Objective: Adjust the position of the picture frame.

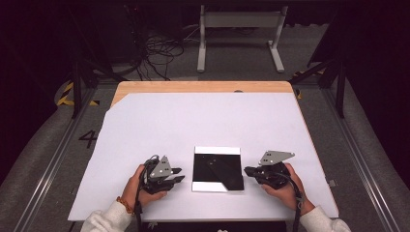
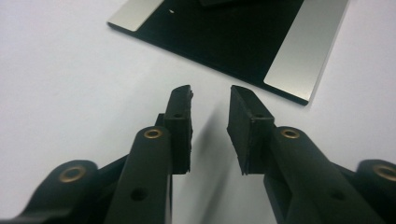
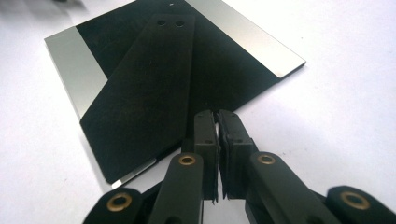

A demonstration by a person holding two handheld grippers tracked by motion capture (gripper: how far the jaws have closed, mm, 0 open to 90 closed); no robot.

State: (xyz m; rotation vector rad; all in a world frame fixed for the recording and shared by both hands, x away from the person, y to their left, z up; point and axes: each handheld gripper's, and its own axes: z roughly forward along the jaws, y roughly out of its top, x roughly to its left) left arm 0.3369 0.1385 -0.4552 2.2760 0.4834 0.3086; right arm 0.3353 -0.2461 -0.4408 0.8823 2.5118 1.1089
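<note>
Flanking a black square plate (image 1: 217, 169) on the white bench (image 1: 193, 121), the left gripper (image 2: 210, 100) is parted, the right gripper (image 3: 216, 116) clenched empty; nothing is yet grasped.

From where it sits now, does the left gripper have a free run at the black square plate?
Probably yes. The left gripper rests just beside the black square plate, jaws open and aimed at its near edge, with bare white tabletop between them. The right gripper sits at the opposite edge.
</note>
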